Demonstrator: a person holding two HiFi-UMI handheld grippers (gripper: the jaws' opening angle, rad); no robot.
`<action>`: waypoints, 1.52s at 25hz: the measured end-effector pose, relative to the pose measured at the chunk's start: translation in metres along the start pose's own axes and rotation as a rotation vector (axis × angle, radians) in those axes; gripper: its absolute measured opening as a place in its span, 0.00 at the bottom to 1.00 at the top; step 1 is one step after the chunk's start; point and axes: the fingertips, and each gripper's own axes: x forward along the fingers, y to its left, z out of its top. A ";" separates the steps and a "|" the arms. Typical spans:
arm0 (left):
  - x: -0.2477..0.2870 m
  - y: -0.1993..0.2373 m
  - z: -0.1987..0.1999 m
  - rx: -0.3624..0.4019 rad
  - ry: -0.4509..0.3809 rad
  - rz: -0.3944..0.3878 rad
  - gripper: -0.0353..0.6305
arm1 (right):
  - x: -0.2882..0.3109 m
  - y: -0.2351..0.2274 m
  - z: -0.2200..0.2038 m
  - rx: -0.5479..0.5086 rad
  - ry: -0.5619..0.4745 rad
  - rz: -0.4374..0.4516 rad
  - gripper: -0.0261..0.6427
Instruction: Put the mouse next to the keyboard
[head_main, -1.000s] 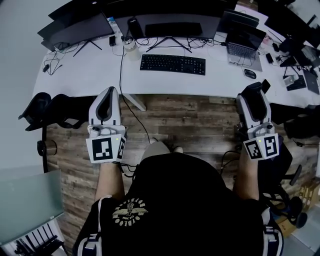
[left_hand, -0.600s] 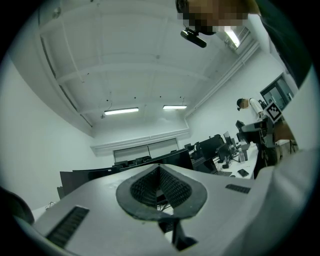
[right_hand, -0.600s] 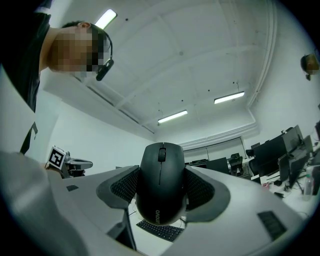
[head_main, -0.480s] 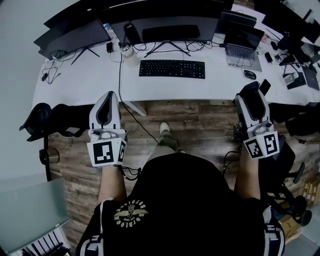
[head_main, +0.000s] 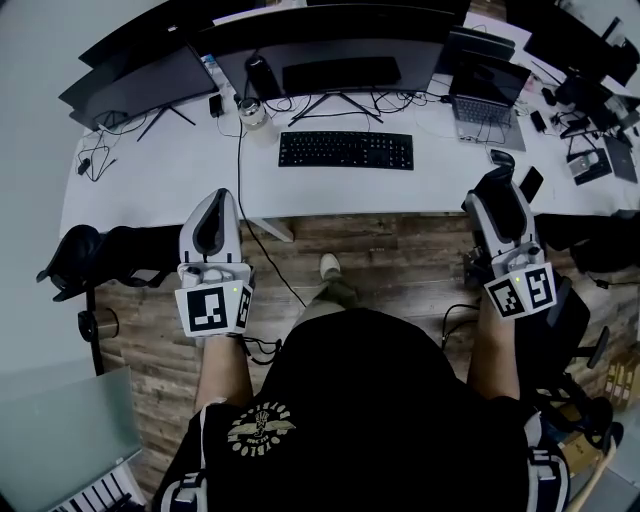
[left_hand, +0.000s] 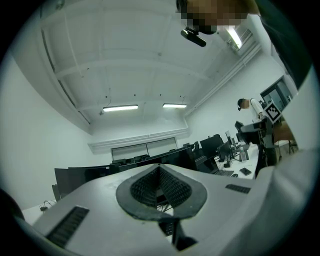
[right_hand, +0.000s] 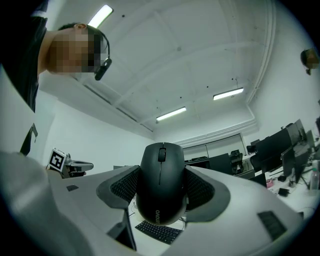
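Observation:
A black keyboard (head_main: 346, 150) lies mid-desk in front of the monitors, and a corner of it (right_hand: 159, 231) shows below the jaws in the right gripper view. My right gripper (head_main: 497, 185) is shut on a black mouse (right_hand: 161, 182), held lengthwise between the pads, at the desk's front edge right of the keyboard. A second dark mouse (head_main: 500, 157) lies on the desk just past its tip. My left gripper (head_main: 215, 203) hovers at the front edge left of the keyboard, its pads (left_hand: 172, 192) pressed together on nothing.
The white desk (head_main: 160, 170) carries several monitors (head_main: 340, 50) at the back, a laptop (head_main: 487, 95) at right, a phone (head_main: 531, 183) and a jar (head_main: 250, 110). A cable (head_main: 262, 230) hangs off the front edge. A dark chair (head_main: 100, 250) stands at left.
The person has stepped closer to the desk. Both grippers have advanced to its front edge, the right one still holding the mouse.

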 end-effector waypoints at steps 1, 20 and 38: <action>0.004 0.003 -0.002 -0.002 0.004 0.000 0.06 | 0.006 0.000 -0.001 0.001 0.002 0.001 0.47; 0.107 0.027 -0.043 -0.019 0.060 -0.059 0.06 | 0.091 -0.036 -0.031 0.027 0.052 -0.027 0.47; 0.191 0.060 -0.051 -0.052 0.024 -0.116 0.06 | 0.156 -0.052 -0.013 -0.020 0.052 -0.079 0.47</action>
